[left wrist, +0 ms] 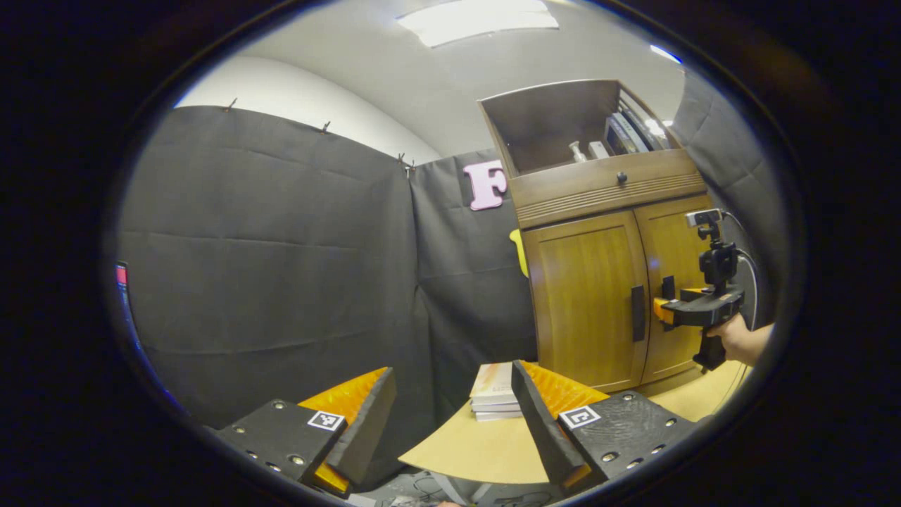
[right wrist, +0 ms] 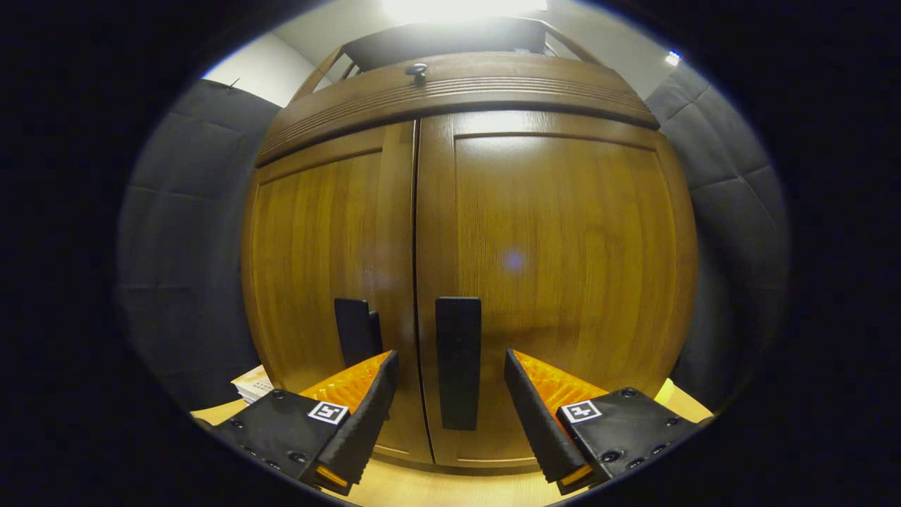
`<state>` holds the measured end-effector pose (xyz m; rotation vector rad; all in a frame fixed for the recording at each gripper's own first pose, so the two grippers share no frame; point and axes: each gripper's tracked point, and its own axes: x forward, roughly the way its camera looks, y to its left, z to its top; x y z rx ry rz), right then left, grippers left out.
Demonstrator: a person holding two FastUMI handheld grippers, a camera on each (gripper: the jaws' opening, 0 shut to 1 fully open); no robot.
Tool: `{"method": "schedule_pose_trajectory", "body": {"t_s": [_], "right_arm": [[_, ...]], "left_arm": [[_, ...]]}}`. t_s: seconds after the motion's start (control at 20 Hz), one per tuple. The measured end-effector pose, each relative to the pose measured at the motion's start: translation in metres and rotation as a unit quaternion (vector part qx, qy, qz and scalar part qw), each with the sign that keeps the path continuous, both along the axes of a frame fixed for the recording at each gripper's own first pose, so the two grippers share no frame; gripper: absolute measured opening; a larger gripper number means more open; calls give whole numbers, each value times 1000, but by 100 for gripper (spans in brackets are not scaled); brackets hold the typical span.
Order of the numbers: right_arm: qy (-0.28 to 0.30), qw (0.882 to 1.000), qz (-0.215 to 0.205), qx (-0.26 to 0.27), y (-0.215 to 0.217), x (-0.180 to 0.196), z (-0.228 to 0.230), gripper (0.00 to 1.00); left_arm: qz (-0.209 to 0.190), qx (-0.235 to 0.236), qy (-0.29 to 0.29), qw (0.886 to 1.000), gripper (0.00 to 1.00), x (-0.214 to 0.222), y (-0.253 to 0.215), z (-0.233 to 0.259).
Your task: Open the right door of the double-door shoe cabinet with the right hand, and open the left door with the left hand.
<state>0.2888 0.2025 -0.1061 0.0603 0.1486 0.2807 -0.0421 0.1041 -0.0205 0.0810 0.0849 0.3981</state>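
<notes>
Straddling the right door's handle (right wrist: 458, 362) with fingers apart and not touching, the right gripper (right wrist: 450, 394) faces the closed shoe cabinet (right wrist: 563, 246), while the left gripper (left wrist: 454, 408) hangs open, well back.

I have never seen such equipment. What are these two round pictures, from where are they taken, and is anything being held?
A person holds one hand-held gripper in each hand, and a camera rides on each.

The left gripper view looks from farther back: the left hand-held gripper is open, holding nothing. Beyond it a stack of books lies on a light table, beside the wooden shoe cabinet. There you also see the person's hand bringing the right hand-held gripper to the doors.

The right gripper view is close to the closed doors. Its open fingers stand either side of the right door's handle, not yet gripping. The left door's handle is untouched.
</notes>
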Motion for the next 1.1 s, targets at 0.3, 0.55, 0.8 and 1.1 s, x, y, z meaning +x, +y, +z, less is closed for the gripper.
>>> {"method": "schedule_pose_trajectory", "body": {"t_s": [0.3, 0.55, 0.8, 1.1], "right_arm": [[7, 1000, 0, 4, 8, 10, -9, 61], [14, 1000, -16, 8, -1, 17, -10, 24], [17, 1000, -7, 11, -3, 2, -8, 12], [24, 999, 13, 17, -14, -28, -6, 10]], "left_arm": [[10, 2, 6, 1000, 96, -4, 2, -1], [2, 0, 2, 1000, 96, -4, 2, 0], [-21, 1, -11, 1000, 96, 0, 1, 0], [-50, -5, -22, 999, 96, 5, -1, -1]]}}
